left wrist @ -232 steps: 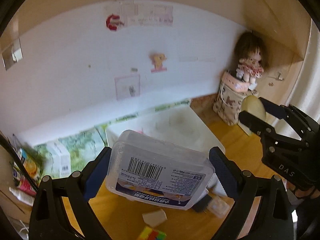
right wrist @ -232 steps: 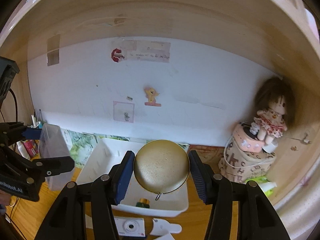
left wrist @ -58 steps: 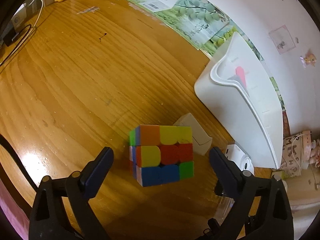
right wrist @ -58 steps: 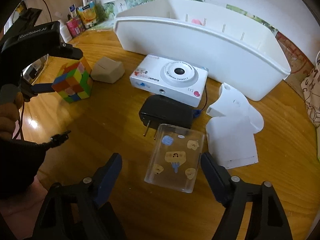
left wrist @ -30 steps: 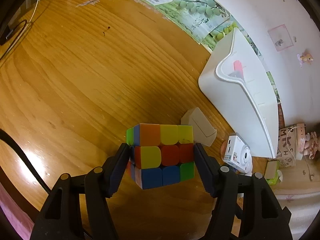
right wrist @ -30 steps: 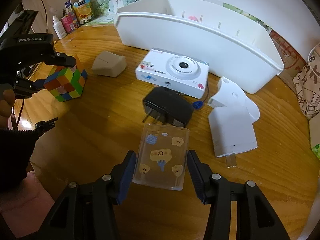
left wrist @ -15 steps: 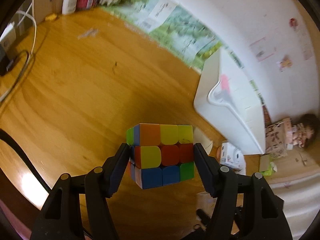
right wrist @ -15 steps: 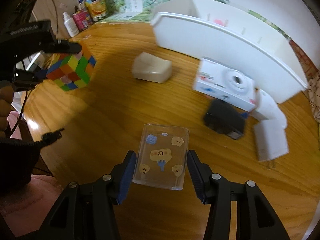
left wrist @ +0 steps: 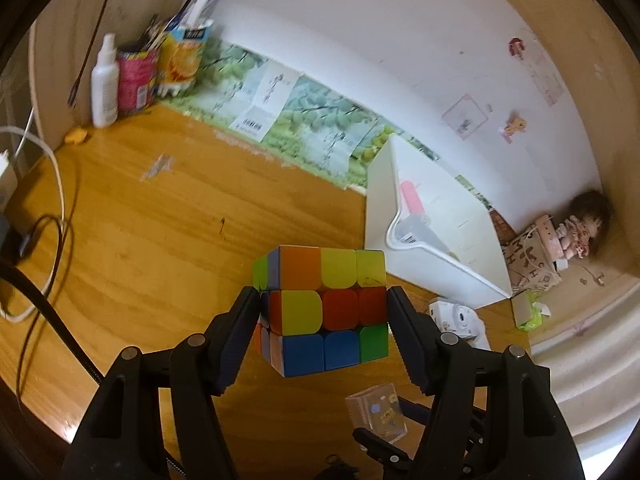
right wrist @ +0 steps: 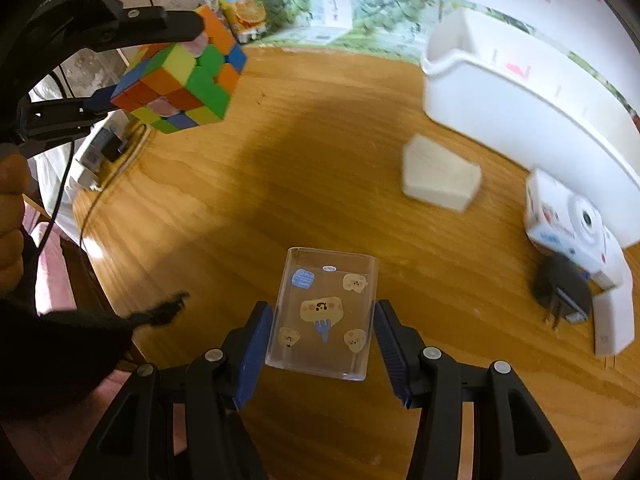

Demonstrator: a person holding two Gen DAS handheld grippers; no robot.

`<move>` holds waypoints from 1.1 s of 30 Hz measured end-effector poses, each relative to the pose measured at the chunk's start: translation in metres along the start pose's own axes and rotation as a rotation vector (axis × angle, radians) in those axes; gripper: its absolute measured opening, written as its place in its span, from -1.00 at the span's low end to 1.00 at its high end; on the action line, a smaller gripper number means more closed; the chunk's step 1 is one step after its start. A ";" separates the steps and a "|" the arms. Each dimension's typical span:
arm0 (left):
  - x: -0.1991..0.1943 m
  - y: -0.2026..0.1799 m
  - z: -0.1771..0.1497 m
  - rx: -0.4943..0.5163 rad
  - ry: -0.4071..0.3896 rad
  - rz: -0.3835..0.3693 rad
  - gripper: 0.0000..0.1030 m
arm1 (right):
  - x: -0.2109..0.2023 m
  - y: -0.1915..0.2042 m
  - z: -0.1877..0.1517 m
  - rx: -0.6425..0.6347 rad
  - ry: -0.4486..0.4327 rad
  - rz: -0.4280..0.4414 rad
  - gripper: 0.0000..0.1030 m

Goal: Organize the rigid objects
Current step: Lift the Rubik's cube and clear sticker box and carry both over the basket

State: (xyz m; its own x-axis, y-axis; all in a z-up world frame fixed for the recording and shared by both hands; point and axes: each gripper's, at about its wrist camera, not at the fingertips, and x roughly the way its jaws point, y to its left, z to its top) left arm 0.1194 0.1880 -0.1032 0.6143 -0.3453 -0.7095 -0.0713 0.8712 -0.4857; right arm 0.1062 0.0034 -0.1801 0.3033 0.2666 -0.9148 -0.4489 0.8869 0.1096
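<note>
My left gripper is shut on a multicoloured puzzle cube and holds it in the air above the wooden desk; the cube also shows in the right wrist view at the upper left. My right gripper is shut on a clear plastic box with cartoon stickers, lifted above the desk; the box shows low in the left wrist view. A white bin stands at the back right with a pink item and a clear box inside.
On the desk lie a beige block, a white toy camera, a black plug adapter and a white charger. Bottles and cartons stand at the far left corner. Cables trail at the left edge. A doll sits far right.
Both grippers have risen and tilted up with their loads. The cube is now higher over the desk. The right view has swung left, so the camera and plug sit further right.
</note>
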 end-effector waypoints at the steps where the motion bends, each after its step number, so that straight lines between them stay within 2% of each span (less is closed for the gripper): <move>1: -0.001 -0.002 0.003 0.011 -0.007 -0.005 0.33 | 0.000 0.001 0.005 0.000 -0.008 0.002 0.02; 8: -0.006 -0.019 0.027 0.087 -0.056 -0.044 0.33 | -0.022 0.003 0.038 0.042 -0.094 0.022 0.02; 15: -0.005 -0.045 0.053 0.157 -0.104 -0.061 0.33 | -0.060 -0.025 0.076 0.147 -0.235 0.089 0.02; 22: 0.002 -0.075 0.076 0.195 -0.145 -0.069 0.33 | -0.079 -0.052 0.102 0.160 -0.358 0.030 0.02; 26: 0.013 -0.092 0.087 0.210 -0.144 -0.075 0.33 | -0.076 -0.074 0.107 0.211 -0.376 0.057 0.02; 33: 0.042 -0.122 0.096 0.250 -0.123 -0.100 0.33 | -0.088 -0.127 0.120 0.283 -0.432 0.019 0.02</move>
State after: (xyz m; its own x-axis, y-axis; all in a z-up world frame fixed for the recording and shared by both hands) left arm 0.2287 0.1009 -0.0247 0.7001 -0.4022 -0.5900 0.1808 0.8992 -0.3984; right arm 0.2372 -0.0870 -0.0672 0.6437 0.3622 -0.6742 -0.2305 0.9318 0.2804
